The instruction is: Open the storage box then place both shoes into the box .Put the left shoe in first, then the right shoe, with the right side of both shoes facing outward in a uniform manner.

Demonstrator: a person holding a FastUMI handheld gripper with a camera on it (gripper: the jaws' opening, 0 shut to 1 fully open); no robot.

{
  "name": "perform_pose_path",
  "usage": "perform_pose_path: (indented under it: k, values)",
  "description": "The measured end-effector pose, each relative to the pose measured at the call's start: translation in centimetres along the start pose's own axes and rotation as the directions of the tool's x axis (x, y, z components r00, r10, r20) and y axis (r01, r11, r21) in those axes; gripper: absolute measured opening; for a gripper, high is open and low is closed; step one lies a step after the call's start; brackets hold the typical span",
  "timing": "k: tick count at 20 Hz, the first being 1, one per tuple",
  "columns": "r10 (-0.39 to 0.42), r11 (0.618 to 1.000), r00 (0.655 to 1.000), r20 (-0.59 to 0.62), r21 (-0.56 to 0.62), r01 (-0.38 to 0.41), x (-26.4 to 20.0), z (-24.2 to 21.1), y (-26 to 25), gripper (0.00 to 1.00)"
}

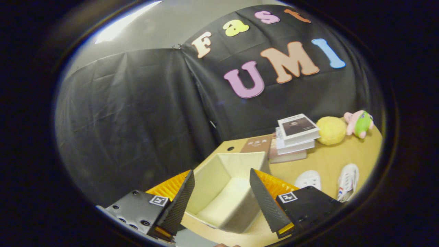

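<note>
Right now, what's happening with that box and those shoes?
A hand-held gripper hangs open over the box, holding nothing. The box is already open and looks empty inside. Both white shoes, one and the other, sit on the table beside it, waiting to go in. Books and soft toys sit further back.

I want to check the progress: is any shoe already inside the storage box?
No. The storage box between the open gripper fingers holds nothing, and both white shoes lie on the table beside it.
</note>
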State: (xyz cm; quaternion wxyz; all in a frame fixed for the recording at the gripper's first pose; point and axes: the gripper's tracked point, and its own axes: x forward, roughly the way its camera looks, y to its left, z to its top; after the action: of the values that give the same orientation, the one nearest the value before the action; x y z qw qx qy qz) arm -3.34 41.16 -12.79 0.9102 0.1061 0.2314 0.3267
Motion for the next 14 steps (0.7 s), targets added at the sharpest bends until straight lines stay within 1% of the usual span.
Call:
perform_pose_path:
  k: [3, 7, 10, 14]
  values:
    - [-0.114, 0.993, 0.993, -0.017, -0.035, 0.114, -0.8, -0.9, -5.3, 1.00]
    - [-0.247, 0.967, 0.966, -0.072, -0.075, 0.242, -1.5, -3.4, -11.5, 1.00]
    - [-0.321, 0.945, 0.939, -0.126, -0.104, 0.310, -2.1, -5.8, -15.2, 0.99]
    - [-0.386, 0.921, 0.904, -0.182, -0.135, 0.366, -1.8, -8.5, -18.8, 0.99]
